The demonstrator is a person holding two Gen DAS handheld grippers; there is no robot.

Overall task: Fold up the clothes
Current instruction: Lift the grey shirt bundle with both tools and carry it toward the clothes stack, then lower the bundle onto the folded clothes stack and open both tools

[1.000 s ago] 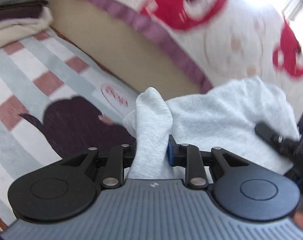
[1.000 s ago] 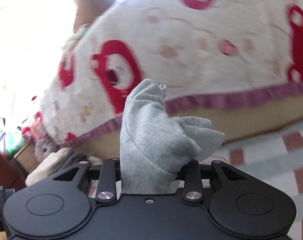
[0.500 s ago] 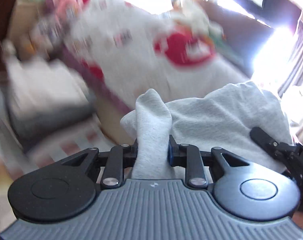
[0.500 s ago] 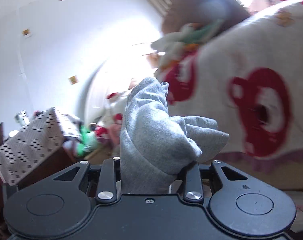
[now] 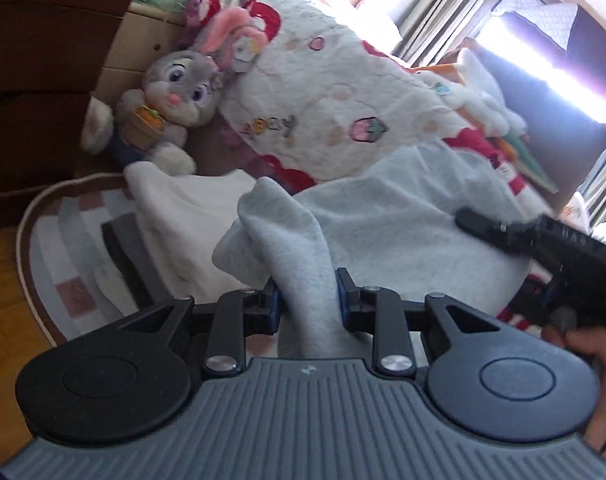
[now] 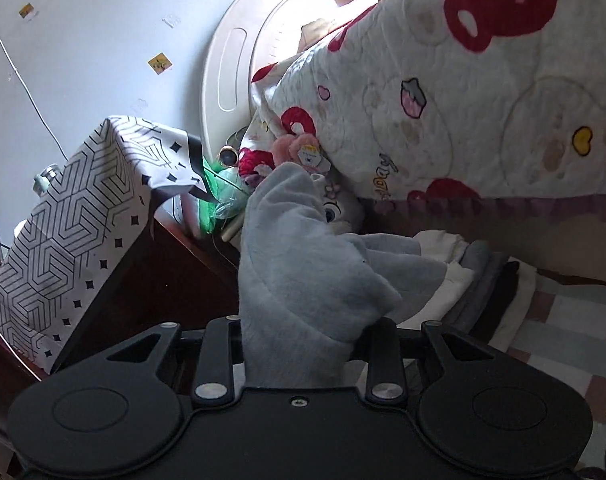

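Observation:
A light grey garment (image 5: 383,232) hangs between both grippers, lifted off the floor. My left gripper (image 5: 306,300) is shut on a bunched fold of it. My right gripper (image 6: 299,344) is shut on another bunched part of the grey garment (image 6: 303,272). In the left wrist view the right gripper (image 5: 543,248) shows as a black tool at the right, with a hand (image 5: 599,364) under it. A stack of folded clothes (image 5: 163,232), white on top of dark grey, lies on the rug below the garment. The same stack (image 6: 475,276) shows behind the garment in the right wrist view.
A striped rug (image 5: 59,240) lies on a wooden floor (image 5: 3,320). A bed with a white and red quilt (image 6: 483,100) stands beside it. A plush rabbit (image 5: 171,96) leans against the bed. A dark wooden cabinet (image 6: 151,280) with a patterned cloth (image 6: 75,216) stands at the left.
Both grippers have swung, still shut on the grey garment, from facing the rug and the quilt's edge to facing the plush rabbit, the cabinet and the folded stack.

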